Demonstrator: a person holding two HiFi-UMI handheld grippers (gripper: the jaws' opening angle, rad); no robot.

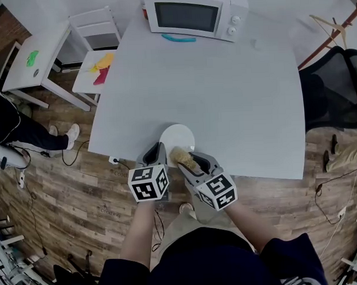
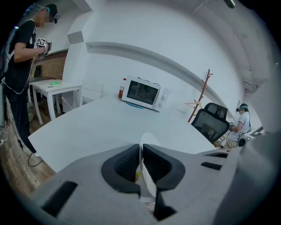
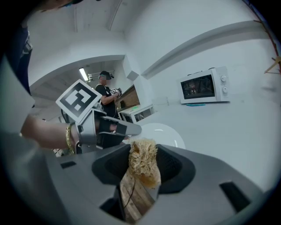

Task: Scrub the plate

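1. Closest in, at the near edge of the counter point(image 1: 224, 95): left gripper point(image 1: 157, 151), fingers pinching the near-left rim of the white plate point(image 1: 177, 135).
2. Just to its right: right gripper point(image 1: 194, 161), fingers clamped on a tan fibrous scrubber point(image 1: 181, 157) at the plate's near-right rim.
3. Looks early in the task: both grips set, plate face bare and dry-looking, scrubbing strokes seemingly all left to do.
4. Cannot tell whether scrubber touches plate; plate's near part hidden behind both grippers.

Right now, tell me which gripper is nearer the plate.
Left. The left gripper is clamped on the plate rim; the right gripper holds a scrubber at the plate's near edge.
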